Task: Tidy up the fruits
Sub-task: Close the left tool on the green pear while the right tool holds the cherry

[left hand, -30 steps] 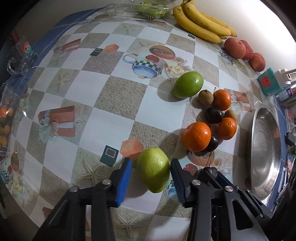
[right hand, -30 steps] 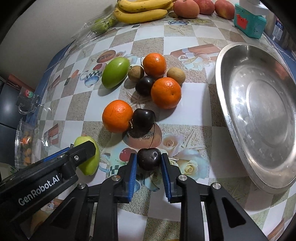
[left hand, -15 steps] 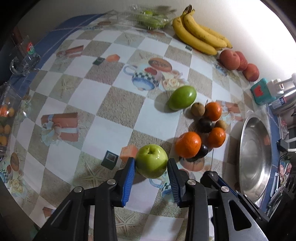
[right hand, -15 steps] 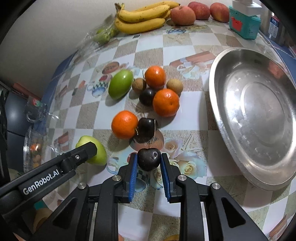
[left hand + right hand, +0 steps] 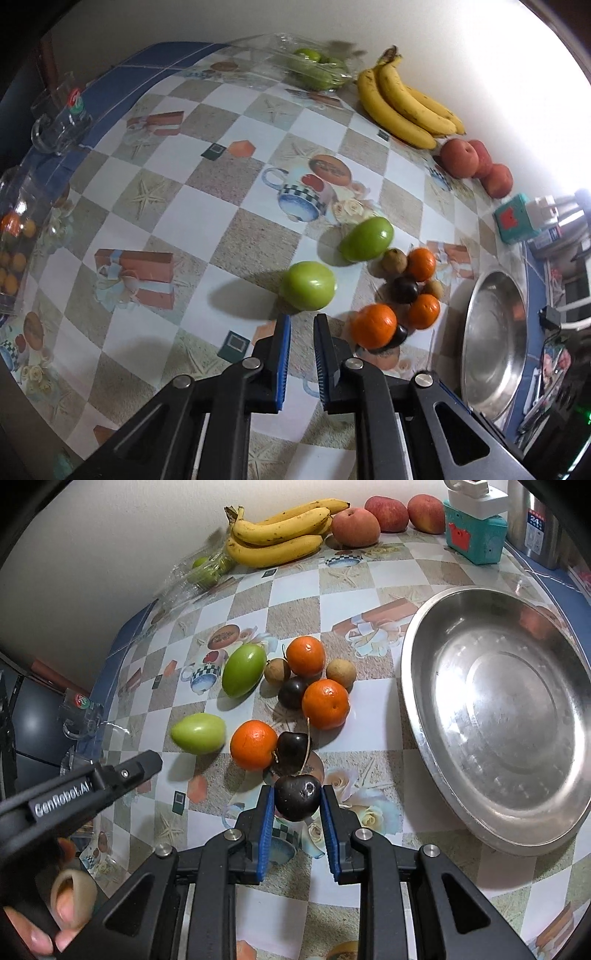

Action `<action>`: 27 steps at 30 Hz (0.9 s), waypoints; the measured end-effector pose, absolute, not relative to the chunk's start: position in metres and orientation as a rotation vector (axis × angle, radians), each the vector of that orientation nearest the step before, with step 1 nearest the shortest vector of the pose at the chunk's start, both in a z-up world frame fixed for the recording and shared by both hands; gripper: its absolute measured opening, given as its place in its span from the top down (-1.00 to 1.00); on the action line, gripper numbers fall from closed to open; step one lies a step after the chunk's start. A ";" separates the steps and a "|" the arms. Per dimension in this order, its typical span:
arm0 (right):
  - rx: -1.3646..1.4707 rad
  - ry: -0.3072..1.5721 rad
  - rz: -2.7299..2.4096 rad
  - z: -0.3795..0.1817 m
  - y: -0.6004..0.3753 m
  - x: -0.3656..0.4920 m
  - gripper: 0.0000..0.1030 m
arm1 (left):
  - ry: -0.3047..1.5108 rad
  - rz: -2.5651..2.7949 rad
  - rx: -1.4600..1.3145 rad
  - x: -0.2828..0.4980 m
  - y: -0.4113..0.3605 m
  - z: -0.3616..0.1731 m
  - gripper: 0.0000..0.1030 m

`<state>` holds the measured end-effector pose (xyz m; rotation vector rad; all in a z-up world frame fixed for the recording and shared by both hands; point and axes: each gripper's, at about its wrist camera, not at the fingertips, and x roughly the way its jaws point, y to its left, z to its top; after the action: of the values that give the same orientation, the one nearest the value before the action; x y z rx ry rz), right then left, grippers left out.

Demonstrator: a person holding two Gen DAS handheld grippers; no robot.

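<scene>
Fruits: scattered across a patterned tablecloth (image 5: 258, 243), none of them in the steel basin (image 5: 509, 716)
Right gripper (image 5: 297, 805): blue pads clamped on a dark cherry (image 5: 297, 796), which sits between them, seemingly just above the cloth
Left gripper (image 5: 300, 332): fingers drawn close with a narrow gap, gripping nothing; its tips sit just short of a pale green fruit (image 5: 308, 285)
Pale green fruit: looks blurred in the right wrist view, lying apart from the gripper tips, left of the nearest orange (image 5: 253, 749)
Nearest orange: touching a 2nd dark cherry (image 5: 293, 747), whose thin stem points up
Middle cluster: 2 more oranges (image 5: 325, 703), 1 dark round fruit (image 5: 291, 692) between them, and 2 small brown fruits (image 5: 277, 670) at the edges, all packed close
Darker green fruit (image 5: 243, 669): lies tilted just left of the cluster, beside a printed teacup on the cloth
Steel basin: to the right of the cluster, nothing in it, rim near the closest oranges
Far edge: a bunch of bananas (image 5: 280, 535) against the wall, 3 reddish apples (image 5: 355, 527) in a row to their right
Far left corner: small green fruits in a clear plastic box (image 5: 314, 66)
Far right: a teal box (image 5: 474, 535) with a white adapter on top, next to a metal can
Left side: a glass mug (image 5: 59, 118) at the table edge
</scene>
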<state>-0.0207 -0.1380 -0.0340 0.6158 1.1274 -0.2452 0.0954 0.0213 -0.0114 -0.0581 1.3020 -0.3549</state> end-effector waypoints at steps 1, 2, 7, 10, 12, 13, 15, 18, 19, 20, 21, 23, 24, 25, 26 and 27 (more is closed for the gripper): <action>0.613 1.131 -0.248 -0.035 -0.138 -0.021 0.50 | 1.300 -0.343 -0.059 0.098 0.022 -0.013 0.71; 0.611 1.134 -0.252 -0.036 -0.138 -0.021 0.50 | 1.300 -0.334 -0.056 0.101 0.024 -0.015 0.71; 0.628 1.137 -0.255 -0.039 -0.141 -0.022 0.50 | 1.308 -0.317 -0.076 0.117 0.031 -0.022 0.70; 0.637 1.132 -0.253 -0.038 -0.142 -0.023 0.50 | 1.288 -0.288 -0.075 0.127 0.040 -0.023 0.69; 0.643 1.129 -0.252 -0.037 -0.142 -0.023 0.50 | 1.288 -0.284 -0.075 0.131 0.041 -0.025 0.68; 0.646 1.127 -0.250 -0.037 -0.142 -0.022 0.50 | 1.297 -0.293 -0.079 0.133 0.041 -0.027 0.68; 0.653 1.124 -0.247 -0.036 -0.143 -0.022 0.50 | 1.315 -0.326 -0.091 0.133 0.036 -0.032 0.67; 0.654 1.122 -0.246 -0.036 -0.144 -0.023 0.50 | 1.319 -0.357 -0.039 0.127 0.022 -0.037 0.38; 0.654 1.124 -0.246 -0.036 -0.144 -0.023 0.50 | 1.318 -0.364 -0.020 0.124 0.019 -0.038 0.08; 0.655 1.127 -0.247 -0.037 -0.144 -0.022 0.50 | 1.323 -0.371 0.001 0.123 0.014 -0.040 -0.07; 0.656 1.130 -0.247 -0.038 -0.144 -0.022 0.50 | 1.325 -0.374 0.008 0.122 0.012 -0.042 -0.24; 0.660 1.132 -0.249 -0.039 -0.144 -0.023 0.50 | 1.338 -0.377 0.036 0.119 0.007 -0.048 -0.24; 0.662 1.132 -0.250 -0.039 -0.144 -0.023 0.50 | 1.346 -0.369 0.050 0.119 0.006 -0.051 -0.24; 0.661 1.130 -0.250 -0.038 -0.144 -0.023 0.50 | 1.354 -0.362 0.056 0.119 0.007 -0.055 -0.27; 0.661 1.129 -0.250 -0.038 -0.144 -0.023 0.50 | 1.367 -0.370 0.031 0.119 0.008 -0.059 -0.27; 0.662 1.129 -0.250 -0.038 -0.144 -0.023 0.50 | 1.378 -0.373 0.010 0.120 0.009 -0.060 -0.27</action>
<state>-0.0235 -0.1438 -0.0377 0.6617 1.1285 -0.2497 0.1198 0.0095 -0.0601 0.0103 1.3776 -0.3733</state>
